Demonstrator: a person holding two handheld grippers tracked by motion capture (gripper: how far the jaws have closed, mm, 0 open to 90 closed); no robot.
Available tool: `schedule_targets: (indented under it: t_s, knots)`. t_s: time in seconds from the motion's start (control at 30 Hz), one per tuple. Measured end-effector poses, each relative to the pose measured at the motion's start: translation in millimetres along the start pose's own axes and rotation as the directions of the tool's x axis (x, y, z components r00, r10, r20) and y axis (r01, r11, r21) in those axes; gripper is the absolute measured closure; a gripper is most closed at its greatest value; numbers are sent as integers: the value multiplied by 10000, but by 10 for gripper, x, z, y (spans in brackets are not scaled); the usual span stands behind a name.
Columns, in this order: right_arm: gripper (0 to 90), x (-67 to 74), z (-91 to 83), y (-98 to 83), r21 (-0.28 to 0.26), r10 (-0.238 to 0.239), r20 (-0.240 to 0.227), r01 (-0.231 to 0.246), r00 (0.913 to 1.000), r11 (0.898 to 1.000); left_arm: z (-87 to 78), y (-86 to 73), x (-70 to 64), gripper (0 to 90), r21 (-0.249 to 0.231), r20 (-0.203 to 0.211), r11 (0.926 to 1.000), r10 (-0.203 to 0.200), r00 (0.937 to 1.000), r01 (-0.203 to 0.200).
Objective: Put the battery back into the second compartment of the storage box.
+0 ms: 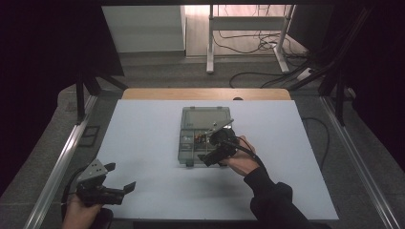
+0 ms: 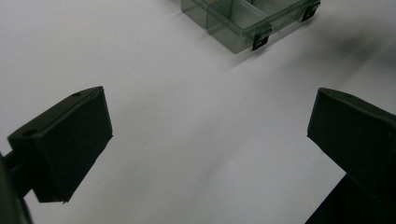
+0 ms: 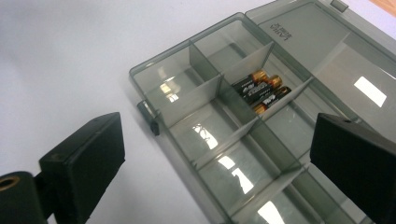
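The left hand-held gripper [image 1: 120,177] rests at the 7 o'clock corner of the tabletop [image 1: 143,143], jaws spread wide with nothing between them. Farther in, near the centre, the right hand-held gripper [image 3: 215,154] hovers over the near-right part of the organiser box [image 1: 191,143], jaws likewise released and empty. The box sits flat with its hinged lid [image 3: 322,42] thrown open toward 12 o'clock. The batteries [image 3: 261,88], three small cylindrical cells as far as can be told, lie side by side in one middle compartment against a divider [image 3: 233,63]. Handling judgement: the cells are rigid, fairly dense for their size, smooth-jacketed and prone to roll or slip. Grasp one cell across its diameter at mid-length, jaws aligned with the compartment's long axis. The box is light, thin-walled clear plastic; it may slide under side load, so steady its rim or latch [image 3: 149,116] edge.
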State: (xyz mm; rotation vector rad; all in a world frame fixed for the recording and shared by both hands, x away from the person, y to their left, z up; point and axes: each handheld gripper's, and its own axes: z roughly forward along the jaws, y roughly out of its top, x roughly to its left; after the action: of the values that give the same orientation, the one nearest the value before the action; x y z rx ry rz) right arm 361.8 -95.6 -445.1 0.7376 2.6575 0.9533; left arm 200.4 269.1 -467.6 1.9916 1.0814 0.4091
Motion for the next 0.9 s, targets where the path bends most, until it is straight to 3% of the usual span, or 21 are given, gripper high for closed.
schedule_targets:
  t_s: [0.37, 0.9]
  knots:
    - [0, 3, -260, -231, -391, 48, 160, -42, 9999, 9992, -2, -1, -4, 1, -4, -15, 10000, 7, 10000, -7]
    - [0, 32, -618, -532, -1012, 528, 317, -494, 9981, 9936, -3, 0, -6, 1, 4, -19, 10000, 16, 10000, -16]
